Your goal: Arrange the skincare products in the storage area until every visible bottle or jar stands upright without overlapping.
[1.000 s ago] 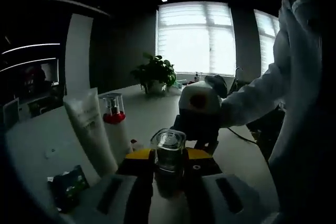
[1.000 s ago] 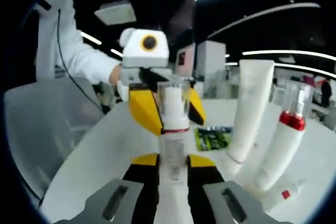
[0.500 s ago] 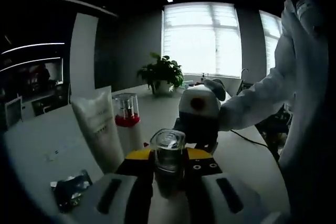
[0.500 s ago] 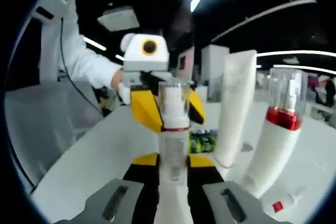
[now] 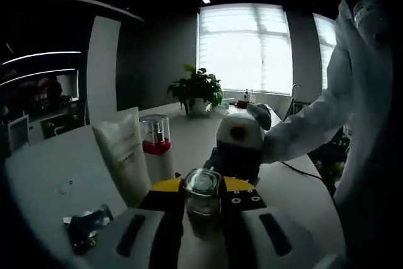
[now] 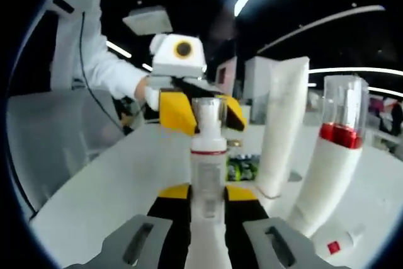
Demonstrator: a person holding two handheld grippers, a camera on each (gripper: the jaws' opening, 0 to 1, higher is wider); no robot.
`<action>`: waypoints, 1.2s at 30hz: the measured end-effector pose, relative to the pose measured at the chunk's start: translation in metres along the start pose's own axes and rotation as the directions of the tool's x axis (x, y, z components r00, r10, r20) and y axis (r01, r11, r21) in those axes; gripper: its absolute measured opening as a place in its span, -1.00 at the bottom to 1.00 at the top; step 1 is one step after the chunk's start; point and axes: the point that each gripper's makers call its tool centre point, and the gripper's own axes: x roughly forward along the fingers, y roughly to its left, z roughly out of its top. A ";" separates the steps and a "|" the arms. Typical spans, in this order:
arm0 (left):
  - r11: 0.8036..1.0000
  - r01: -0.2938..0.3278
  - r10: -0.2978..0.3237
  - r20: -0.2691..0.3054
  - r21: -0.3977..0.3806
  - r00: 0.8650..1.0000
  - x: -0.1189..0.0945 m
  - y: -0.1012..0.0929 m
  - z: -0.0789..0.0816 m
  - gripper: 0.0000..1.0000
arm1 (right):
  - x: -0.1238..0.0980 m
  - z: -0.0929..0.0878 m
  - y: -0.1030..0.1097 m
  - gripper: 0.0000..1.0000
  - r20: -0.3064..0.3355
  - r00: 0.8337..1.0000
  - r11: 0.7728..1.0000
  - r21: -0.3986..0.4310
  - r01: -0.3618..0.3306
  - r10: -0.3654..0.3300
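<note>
Standing upright, a clear-capped pump bottle [image 6: 208, 155] is clamped by the right gripper [image 6: 207, 209] and also pinched by the left gripper [image 5: 203, 213]; a white tube [image 6: 282, 130] stands at 2 o'clock.

Clear-capped bottle [image 5: 203, 194] between the left tool's [image 5: 203, 228] jaws, white tube [image 5: 126, 155] beside.

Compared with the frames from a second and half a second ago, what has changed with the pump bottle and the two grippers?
The clear cap that covered the pump bottle earlier is off its white pump head; the left gripper has drawn up and back, the cap between its jaws. The right gripper keeps its grip on the bottle. The white tube and the red-collared bottle stay upright.
</note>
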 end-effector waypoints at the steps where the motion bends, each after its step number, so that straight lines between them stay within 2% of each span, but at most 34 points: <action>1: 1.000 0.003 -0.003 0.002 0.004 1.000 -0.001 -0.002 0.001 -0.66 | -0.001 -0.001 0.000 -0.76 0.000 1.000 1.000 -0.004 0.001 -0.001; 6: 1.000 -0.017 0.017 0.017 -0.004 1.000 -0.006 0.000 -0.003 -0.67 | -0.002 -0.006 -0.002 -0.76 -0.002 1.000 1.000 -0.009 0.011 -0.011; 10: 0.991 -0.050 0.059 0.069 -0.124 0.996 -0.016 0.006 -0.005 -0.69 | -0.003 -0.014 -0.004 -0.76 0.002 1.000 1.000 0.015 0.027 -0.027; 13: 0.990 -0.057 0.064 0.050 -0.130 0.997 -0.021 0.006 -0.014 -0.75 | -0.004 -0.016 -0.006 -0.76 0.023 0.999 0.999 0.036 0.040 -0.040; 16: 0.987 -0.073 0.074 -0.003 -0.146 0.997 -0.023 0.007 -0.030 -0.75 | -0.002 -0.016 -0.009 -0.76 0.032 0.999 0.998 0.038 0.042 -0.044; 18: 0.980 -0.105 0.098 -0.049 -0.169 0.994 -0.022 0.011 -0.044 -0.77 | -0.001 -0.017 -0.012 -0.76 0.033 0.998 0.998 0.036 0.045 -0.046; 21: 0.976 -0.160 0.145 -0.109 -0.147 0.983 -0.018 0.020 -0.059 -0.84 | 0.001 -0.017 -0.016 -0.76 0.032 0.998 0.998 0.028 0.049 -0.050; 23: 0.968 -0.181 0.164 -0.110 -0.176 0.980 -0.016 0.026 -0.064 -0.95 | 0.003 -0.017 -0.018 -0.75 0.033 0.998 0.999 0.025 0.049 -0.050; 24: 0.957 -0.187 0.166 -0.112 -0.220 0.980 -0.015 0.024 -0.065 -1.00 | 0.004 -0.016 -0.019 -0.75 0.035 0.998 0.999 0.023 0.048 -0.049; 25: 0.955 -0.173 0.152 -0.105 -0.239 0.983 -0.013 0.022 -0.065 -1.00 | 0.004 -0.017 -0.021 -0.75 0.036 0.998 0.999 0.022 0.047 -0.048; 29: 0.960 -0.177 0.158 -0.101 -0.217 0.982 -0.010 0.025 -0.067 -1.00 | 0.007 -0.017 -0.024 -0.75 0.036 0.999 0.999 0.027 0.024 -0.025; 36: 0.952 -0.183 0.162 -0.105 -0.245 0.981 -0.011 0.032 -0.074 -1.00 | 0.008 -0.017 -0.027 -0.73 0.029 1.000 1.000 0.008 0.007 -0.007</action>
